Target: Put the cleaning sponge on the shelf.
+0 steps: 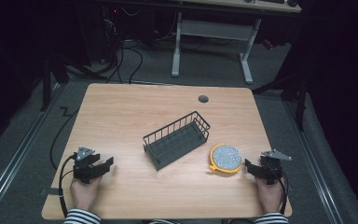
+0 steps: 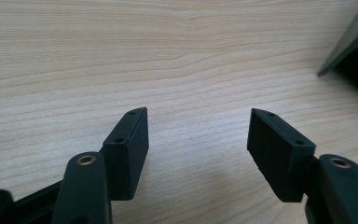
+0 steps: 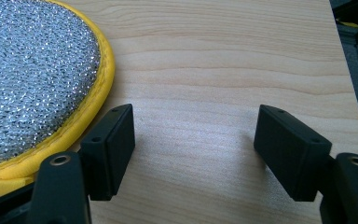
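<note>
A dark wire basket (image 1: 177, 138) lies slantwise near the middle of the wooden table (image 1: 121, 107). To its right sits a round scouring pad (image 1: 225, 157) with a silver face and yellow rim, seen close in the right gripper view (image 3: 28, 79). My left gripper (image 1: 106, 163) rests low at the front left, open, with bare wood between its jaws (image 2: 198, 135). A corner of the basket (image 2: 354, 51) shows at that view's right edge. My right gripper (image 1: 249, 166) sits at the front right, open and empty (image 3: 193, 140), just right of the pad.
A grey grommet (image 1: 203, 99) is set in the table near its far edge. Cables trail off the table's left side to the floor. A white desk frame (image 1: 212, 42) stands beyond the table. The table's right edge (image 3: 349, 93) is close to my right gripper.
</note>
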A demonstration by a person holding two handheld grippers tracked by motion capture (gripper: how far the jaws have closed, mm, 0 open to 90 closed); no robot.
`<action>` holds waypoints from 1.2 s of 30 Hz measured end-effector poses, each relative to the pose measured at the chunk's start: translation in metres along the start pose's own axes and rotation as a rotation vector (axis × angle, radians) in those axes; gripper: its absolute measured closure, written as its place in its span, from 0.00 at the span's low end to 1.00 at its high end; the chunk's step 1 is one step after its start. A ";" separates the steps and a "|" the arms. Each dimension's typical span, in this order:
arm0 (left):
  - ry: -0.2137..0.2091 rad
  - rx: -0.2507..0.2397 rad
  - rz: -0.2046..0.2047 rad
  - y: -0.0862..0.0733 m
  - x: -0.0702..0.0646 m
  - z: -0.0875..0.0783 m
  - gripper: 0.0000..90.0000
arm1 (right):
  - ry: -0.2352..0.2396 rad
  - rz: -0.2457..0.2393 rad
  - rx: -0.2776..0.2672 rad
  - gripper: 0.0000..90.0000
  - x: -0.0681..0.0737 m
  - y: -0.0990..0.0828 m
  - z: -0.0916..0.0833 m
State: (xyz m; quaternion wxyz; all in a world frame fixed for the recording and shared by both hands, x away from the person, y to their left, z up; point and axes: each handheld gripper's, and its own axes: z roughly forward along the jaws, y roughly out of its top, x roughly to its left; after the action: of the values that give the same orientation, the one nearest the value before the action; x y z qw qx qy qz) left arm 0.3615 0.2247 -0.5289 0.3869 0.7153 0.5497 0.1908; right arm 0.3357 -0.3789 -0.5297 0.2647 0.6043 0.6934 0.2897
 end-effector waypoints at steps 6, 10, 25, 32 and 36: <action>0.042 0.011 0.026 -0.001 -0.001 0.007 0.40 | -0.001 0.002 0.001 0.32 0.000 0.000 0.000; 0.050 0.022 0.048 -0.001 -0.001 0.010 0.39 | -0.007 0.008 0.000 0.33 0.001 0.000 0.000; 0.064 0.031 0.065 -0.002 -0.003 0.010 0.35 | -0.005 0.011 -0.004 0.35 0.002 0.000 0.000; 0.094 0.046 0.104 -0.002 -0.008 0.012 0.34 | 0.019 0.021 0.038 0.44 0.005 0.004 -0.008; 0.093 0.044 0.103 -0.002 -0.007 0.012 0.34 | 0.049 0.035 0.022 0.45 0.004 0.008 -0.016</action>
State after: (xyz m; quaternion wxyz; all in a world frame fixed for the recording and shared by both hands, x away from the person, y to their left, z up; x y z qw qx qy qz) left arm 0.3663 0.2137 -0.5368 0.3347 0.7413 0.5338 0.2314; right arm 0.3288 -0.3751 -0.5130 0.2358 0.6118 0.6923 0.3013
